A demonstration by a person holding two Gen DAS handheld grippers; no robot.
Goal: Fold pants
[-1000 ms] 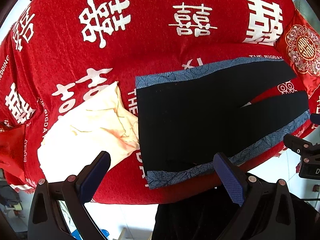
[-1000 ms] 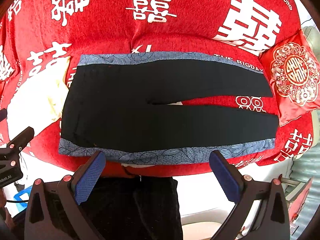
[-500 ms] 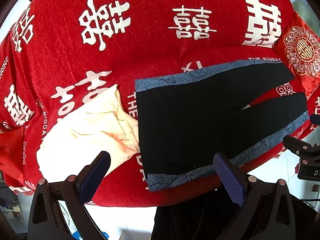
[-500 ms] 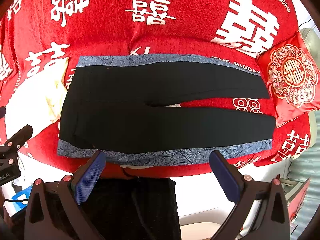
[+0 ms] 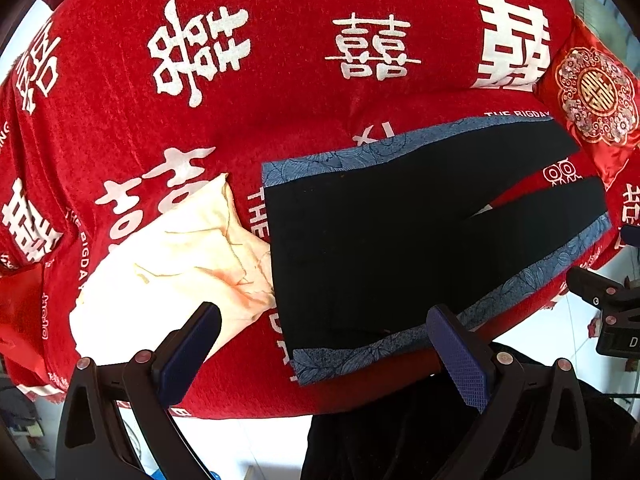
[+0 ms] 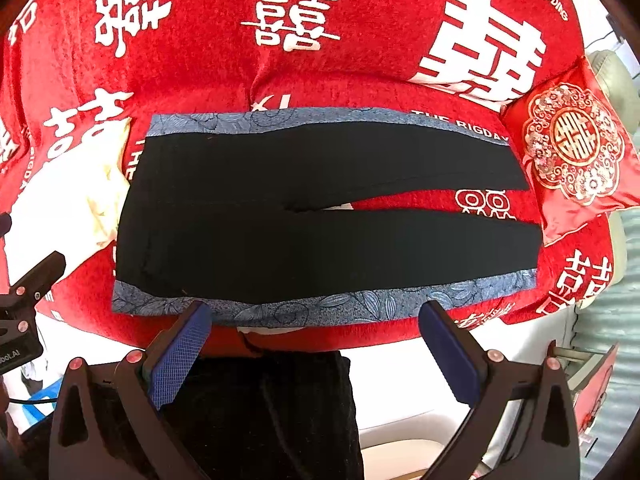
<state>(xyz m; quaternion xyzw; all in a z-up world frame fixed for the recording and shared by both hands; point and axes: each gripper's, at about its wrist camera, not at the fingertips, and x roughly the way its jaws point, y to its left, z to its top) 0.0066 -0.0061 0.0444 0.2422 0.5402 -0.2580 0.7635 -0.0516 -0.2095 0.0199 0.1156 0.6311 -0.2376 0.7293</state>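
Observation:
Black pants (image 6: pixel 320 216) with blue patterned side stripes lie flat on the red cover, waist to the left, legs slightly parted to the right. In the left wrist view the pants (image 5: pixel 400 240) fill the right half. My left gripper (image 5: pixel 324 344) is open and empty, held above the waist's near corner. My right gripper (image 6: pixel 316 340) is open and empty, just in front of the near blue stripe (image 6: pixel 304 308) at mid-length.
The red cover with white characters (image 6: pixel 296 40) drapes a raised surface. A cream cloth (image 5: pixel 172 268) lies left of the waist. A red embroidered cushion (image 6: pixel 572 152) sits by the leg ends. White floor shows below the front edge (image 5: pixel 248 440).
Both grippers have drifted slightly forward toward the pants. The pants and the jaws have not changed.

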